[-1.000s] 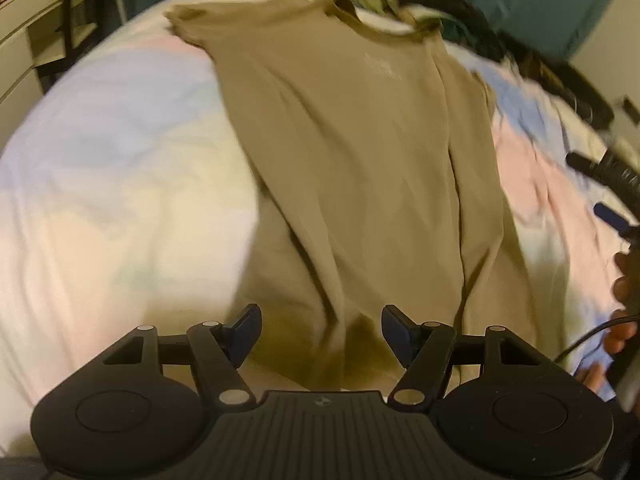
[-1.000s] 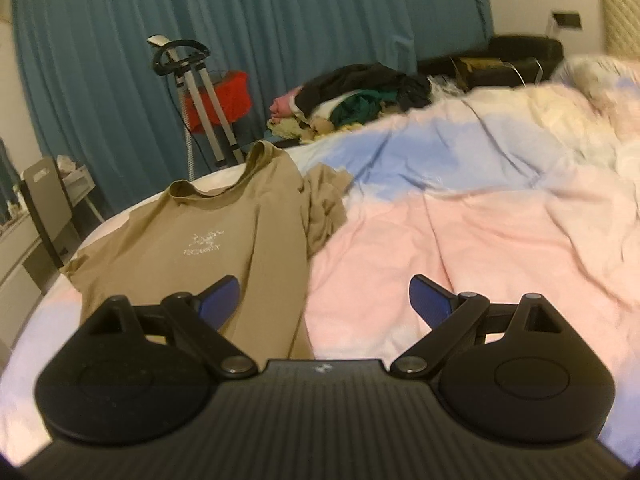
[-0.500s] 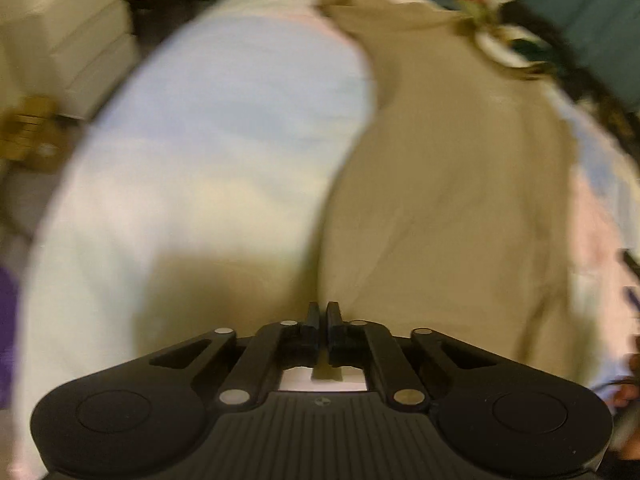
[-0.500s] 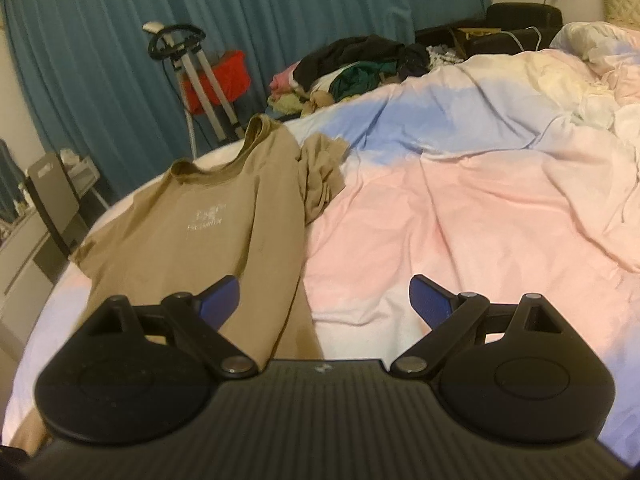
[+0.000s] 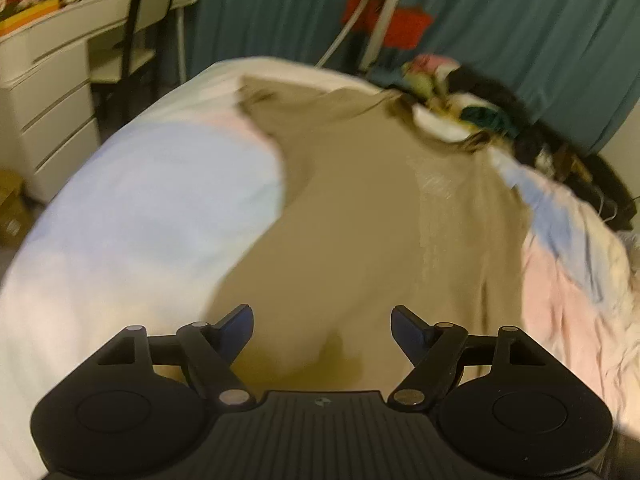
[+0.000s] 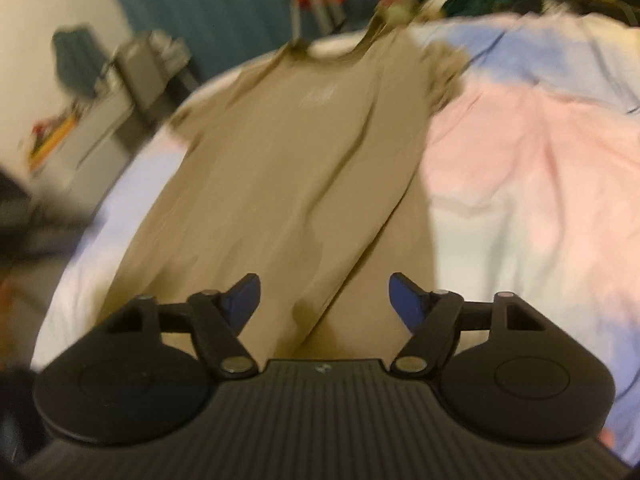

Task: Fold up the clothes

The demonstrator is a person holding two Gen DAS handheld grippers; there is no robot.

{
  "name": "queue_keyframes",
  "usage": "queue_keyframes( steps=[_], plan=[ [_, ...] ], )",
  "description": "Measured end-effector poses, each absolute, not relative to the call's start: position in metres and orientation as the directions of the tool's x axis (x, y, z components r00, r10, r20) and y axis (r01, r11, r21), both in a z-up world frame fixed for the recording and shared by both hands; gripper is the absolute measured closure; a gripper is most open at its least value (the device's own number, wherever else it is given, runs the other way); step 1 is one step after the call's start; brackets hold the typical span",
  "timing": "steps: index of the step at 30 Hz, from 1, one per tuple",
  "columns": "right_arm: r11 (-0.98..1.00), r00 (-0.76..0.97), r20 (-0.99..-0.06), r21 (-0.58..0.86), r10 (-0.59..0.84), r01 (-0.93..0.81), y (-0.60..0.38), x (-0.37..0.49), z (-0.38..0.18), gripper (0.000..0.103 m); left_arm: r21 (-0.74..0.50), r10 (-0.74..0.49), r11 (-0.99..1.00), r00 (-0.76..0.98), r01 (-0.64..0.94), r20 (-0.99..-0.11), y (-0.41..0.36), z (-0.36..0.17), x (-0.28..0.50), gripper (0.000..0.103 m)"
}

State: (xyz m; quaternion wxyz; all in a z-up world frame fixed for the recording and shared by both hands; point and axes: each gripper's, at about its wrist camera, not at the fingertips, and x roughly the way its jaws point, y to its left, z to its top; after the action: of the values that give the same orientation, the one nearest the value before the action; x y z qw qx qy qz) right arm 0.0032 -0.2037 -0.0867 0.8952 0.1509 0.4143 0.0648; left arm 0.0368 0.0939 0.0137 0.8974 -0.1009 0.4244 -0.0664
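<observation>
Blue-padded and black, the left gripper [image 5: 322, 326] hangs over the near hem of the tan T-shirt [image 5: 360, 216], its jaws apart and opening, with nothing pinched between them. The right gripper [image 6: 325, 298] also points down at the shirt's near end; its 2 jaws stand apart and are closing, and whether the pads touch the cloth cannot be told through the blur. The shirt lies spread lengthwise on the bed cover [image 5: 152, 200], a pastel blue, pink and white sheet, collar at the far end. A pile of clothes [image 5: 492, 116] sits at the far right. Beyond hang teal curtains [image 5: 500, 12]; white drawers [image 5: 44, 112] stand at the far left.
</observation>
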Motion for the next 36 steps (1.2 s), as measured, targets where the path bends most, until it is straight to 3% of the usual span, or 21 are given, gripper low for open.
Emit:
queue_keyframes(
  steps=[5, 12, 13, 15, 17, 25, 30, 34, 35, 36],
  plan=[
    [0.965, 0.570, -0.782, 0.246, 0.253, -0.090, -0.172, -0.005, -0.092, 0.032, -0.210, -0.217, 0.973, 0.692, 0.096, -0.689, 0.062, -0.030, 0.048, 0.025],
    [0.975, 0.447, -0.867, 0.211, 0.219, -0.069, -0.159, 0.015, -0.126, 0.055, -0.147, -0.166, 0.985, 0.687, 0.086, -0.708, 0.079, -0.057, 0.063, 0.025],
    [0.975, 0.443, -0.870, 0.212, 0.217, -0.061, -0.161, 0.015, -0.124, 0.059, -0.142, -0.163, 0.986, 0.692, 0.087, -0.703, 0.080, -0.058, 0.064, 0.025],
    [0.976, 0.437, -0.874, 0.215, 0.213, -0.045, -0.166, 0.014, -0.119, 0.091, -0.132, -0.163, 0.986, 0.693, 0.097, -0.703, 0.079, -0.061, 0.067, 0.025],
    [0.976, 0.429, -0.879, 0.218, 0.209, -0.028, -0.171, 0.013, -0.115, 0.093, -0.140, -0.184, 0.983, 0.689, 0.120, -0.701, 0.077, -0.062, 0.067, 0.025],
    [0.977, 0.468, -0.876, 0.187, 0.117, 0.105, -0.246, -0.002, -0.051, 0.094, -0.176, -0.270, 0.963, 0.687, 0.205, -0.675, 0.069, -0.055, 0.050, 0.025],
    [0.949, 0.410, -0.911, 0.172, 0.050, 0.266, -0.301, -0.013, -0.055, 0.094, -0.150, -0.280, 0.958, 0.704, 0.243, -0.653, 0.064, -0.050, 0.036, 0.024],
    [0.916, 0.474, -0.879, 0.228, 0.049, 0.329, -0.321, -0.019, -0.045, 0.090, -0.125, -0.267, 0.961, 0.717, 0.245, -0.644, 0.063, -0.049, 0.032, 0.023],
    [0.912, 0.500, -0.865, 0.241, 0.046, 0.332, -0.323, -0.016, -0.042, 0.085, -0.127, -0.266, 0.962, 0.719, 0.242, -0.642, 0.063, -0.049, 0.032, 0.022],
    [0.899, 0.532, -0.845, 0.274, 0.055, 0.342, -0.327, -0.014, -0.040, 0.067, -0.131, -0.265, 0.963, 0.721, 0.237, -0.641, 0.063, -0.049, 0.032, 0.021]
  ],
)
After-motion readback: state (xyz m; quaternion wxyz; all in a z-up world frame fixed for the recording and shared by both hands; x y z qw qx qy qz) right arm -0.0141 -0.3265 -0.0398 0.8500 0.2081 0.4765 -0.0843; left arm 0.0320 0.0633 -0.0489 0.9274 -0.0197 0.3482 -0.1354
